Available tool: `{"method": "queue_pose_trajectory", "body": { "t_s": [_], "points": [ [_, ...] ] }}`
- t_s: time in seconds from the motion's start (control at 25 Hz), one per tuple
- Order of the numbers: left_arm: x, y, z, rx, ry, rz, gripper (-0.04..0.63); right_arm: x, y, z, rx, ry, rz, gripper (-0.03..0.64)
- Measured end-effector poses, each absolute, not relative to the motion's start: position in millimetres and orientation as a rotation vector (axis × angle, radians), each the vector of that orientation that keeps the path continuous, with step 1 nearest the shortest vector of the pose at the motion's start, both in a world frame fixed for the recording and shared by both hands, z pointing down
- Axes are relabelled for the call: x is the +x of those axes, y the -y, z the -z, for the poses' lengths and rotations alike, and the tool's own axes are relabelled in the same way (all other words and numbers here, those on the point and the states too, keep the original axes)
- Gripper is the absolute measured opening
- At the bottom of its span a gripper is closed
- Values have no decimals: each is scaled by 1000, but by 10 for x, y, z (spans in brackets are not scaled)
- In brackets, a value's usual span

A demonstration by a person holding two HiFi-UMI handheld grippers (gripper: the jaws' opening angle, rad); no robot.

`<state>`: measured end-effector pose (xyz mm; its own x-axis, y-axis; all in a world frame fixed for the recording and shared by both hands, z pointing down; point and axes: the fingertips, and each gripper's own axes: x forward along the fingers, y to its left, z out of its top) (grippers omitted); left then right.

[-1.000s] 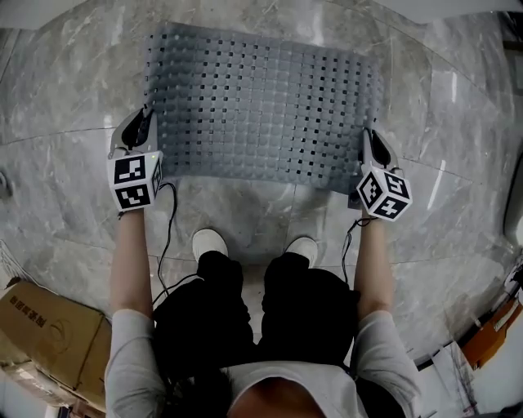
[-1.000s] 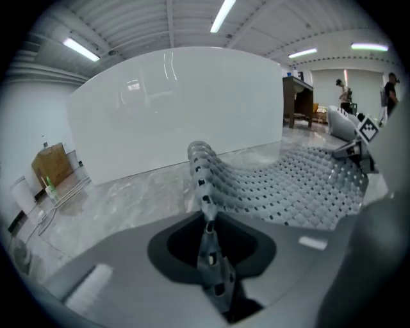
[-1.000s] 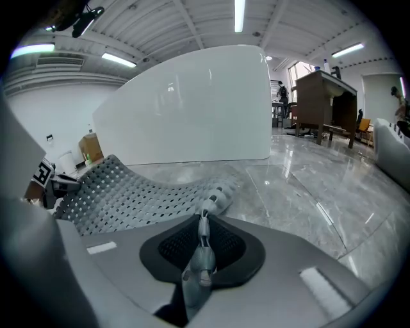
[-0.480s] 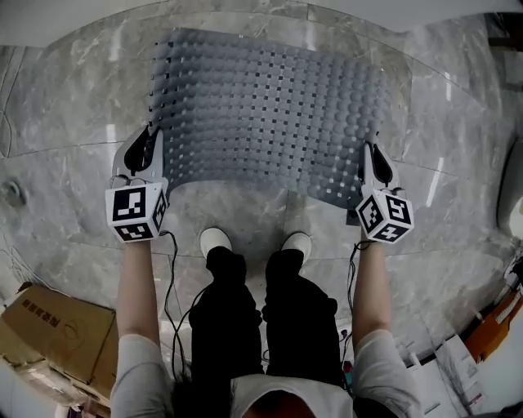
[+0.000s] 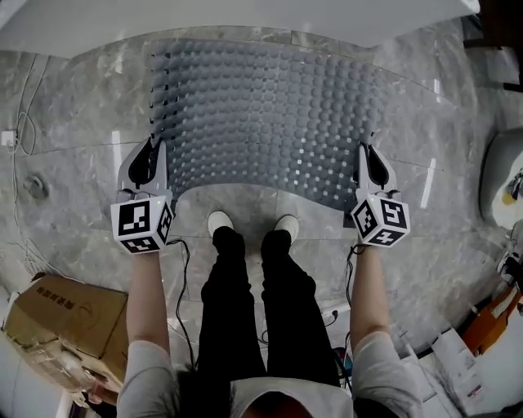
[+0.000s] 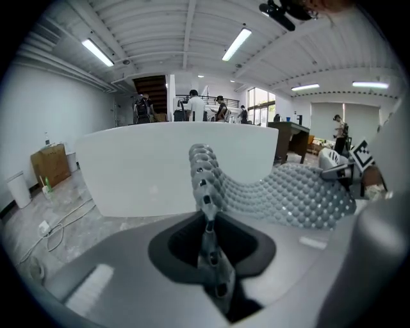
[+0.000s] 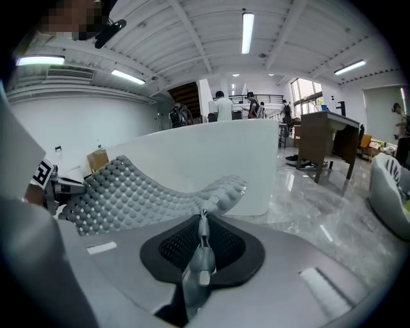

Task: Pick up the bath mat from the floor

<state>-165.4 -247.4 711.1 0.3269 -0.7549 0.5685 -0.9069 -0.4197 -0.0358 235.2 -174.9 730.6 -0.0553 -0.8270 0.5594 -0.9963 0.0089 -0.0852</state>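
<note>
The grey marble floor (image 5: 73, 122) fills the head view, and a white partition (image 5: 245, 16) bounds it at the far side. The grey, knobbed, perforated bath mat (image 5: 261, 114) spans most of the space between them. It is slung between the two tools, its near edge bowing over the person's white shoes (image 5: 219, 222). A cardboard box (image 5: 69, 314) sits well apart at the person's left.

The left tool (image 5: 151, 155) is pinched narrow on the mat's near left corner, the rubber edge running straight between its pads. The right tool (image 5: 368, 159) is closed the same way on the near right corner.

The mat appears to be mostly off the floor, though I cannot tell whether its far edge is clear.

To finish the lift well, both hands should rise together and level, so neither corner takes the whole weight. The grips are thin bites on a floppy edge, so they should be kept firm. The tools should stay well apart, which limits the sag in the middle.
</note>
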Motion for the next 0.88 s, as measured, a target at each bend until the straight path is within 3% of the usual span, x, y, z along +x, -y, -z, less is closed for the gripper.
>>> {"method": "queue_pose_trajectory", "body": {
  "t_s": [0.88],
  "points": [
    [-1445,2155,-3768,2328,1504,-636,55,2335,1608,-3908,1874,2045,-587,41]
  ]
}}
